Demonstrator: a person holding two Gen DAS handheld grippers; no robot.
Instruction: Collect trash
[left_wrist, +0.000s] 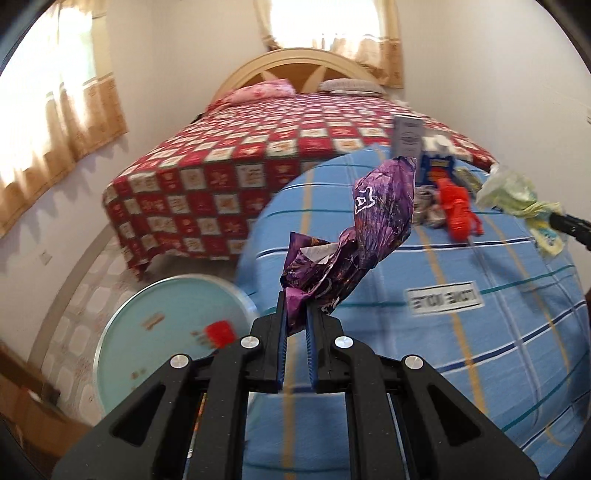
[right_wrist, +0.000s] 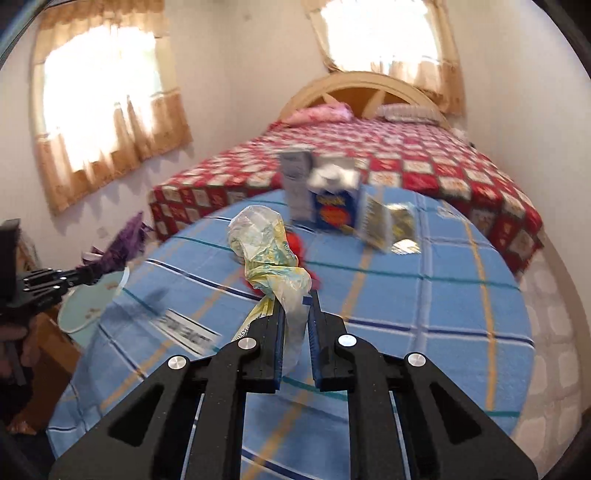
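Note:
My left gripper (left_wrist: 296, 308) is shut on a crumpled purple wrapper (left_wrist: 364, 236) and holds it up above the blue checked tablecloth (left_wrist: 461, 332). My right gripper (right_wrist: 295, 310) is shut on a crumpled yellowish plastic bag (right_wrist: 267, 245) and holds it above the same table. The bag also shows at the right in the left wrist view (left_wrist: 513, 192). The purple wrapper shows at the left in the right wrist view (right_wrist: 122, 243). A light blue round bin (left_wrist: 166, 325) stands on the floor left of the table, with a red item (left_wrist: 219, 332) inside.
On the table's far side stand a grey carton (right_wrist: 297, 184), a blue box (right_wrist: 332, 206) and a foil packet (right_wrist: 384, 221); a red toy (left_wrist: 458, 210) lies nearby. A bed with a red checked cover (left_wrist: 240, 162) is behind. Wooden furniture (right_wrist: 55, 350) stands left.

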